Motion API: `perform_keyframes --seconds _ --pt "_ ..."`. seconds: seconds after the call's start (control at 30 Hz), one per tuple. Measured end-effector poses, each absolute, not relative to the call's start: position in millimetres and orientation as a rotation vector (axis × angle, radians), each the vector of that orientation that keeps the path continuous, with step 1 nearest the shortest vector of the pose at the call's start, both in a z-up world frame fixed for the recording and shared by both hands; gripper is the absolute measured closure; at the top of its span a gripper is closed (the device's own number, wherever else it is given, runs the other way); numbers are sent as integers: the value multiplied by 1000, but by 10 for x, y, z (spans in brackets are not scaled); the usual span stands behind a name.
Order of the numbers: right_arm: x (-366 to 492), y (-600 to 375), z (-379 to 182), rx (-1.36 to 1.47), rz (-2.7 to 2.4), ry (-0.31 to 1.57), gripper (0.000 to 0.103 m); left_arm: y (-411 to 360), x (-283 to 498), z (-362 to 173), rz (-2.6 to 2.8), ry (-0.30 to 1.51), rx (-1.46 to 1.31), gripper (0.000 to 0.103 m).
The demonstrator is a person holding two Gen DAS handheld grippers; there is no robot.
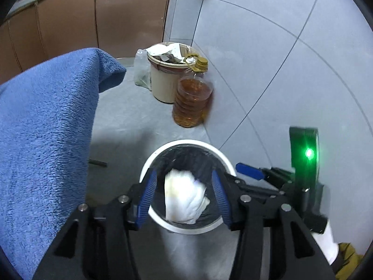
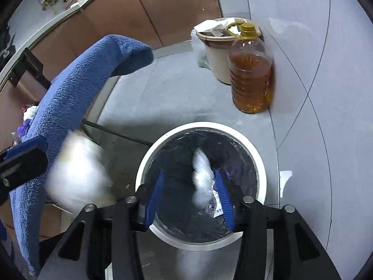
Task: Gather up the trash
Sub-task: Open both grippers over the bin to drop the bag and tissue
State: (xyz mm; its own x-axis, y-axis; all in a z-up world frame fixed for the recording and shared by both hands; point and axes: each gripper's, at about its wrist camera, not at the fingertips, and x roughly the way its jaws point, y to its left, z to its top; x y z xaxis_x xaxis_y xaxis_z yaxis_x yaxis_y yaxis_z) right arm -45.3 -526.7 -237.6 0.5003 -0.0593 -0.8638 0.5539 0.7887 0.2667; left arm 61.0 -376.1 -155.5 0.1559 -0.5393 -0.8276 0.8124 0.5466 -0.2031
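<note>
A white round trash bin with a black liner stands on the grey floor; it also shows in the right wrist view. My left gripper is open above the bin, and a crumpled white tissue sits between its blue pads without touching them. My right gripper is open over the bin, with a blurred white scrap close to its right pad. A second blurred white wad shows at the left, beside the left gripper's finger. The right gripper's finger shows in the left wrist view.
A blue towel hangs at the left and also shows in the right wrist view. A beige bin full of paper and an amber oil bottle stand by the grey tiled wall. Brown cabinets are behind.
</note>
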Motion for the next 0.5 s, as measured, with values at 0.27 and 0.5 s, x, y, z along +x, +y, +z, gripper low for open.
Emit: perform_keyframes --seconds 0.27,0.5 --pt "-598 -5278 -2209 574 -427 953 54 -3543 572 -1343 -973 966 284 55" --pt "-556 -5073 -1800 544 -393 879 54 -3044 579 -1018 -923 907 236 55"
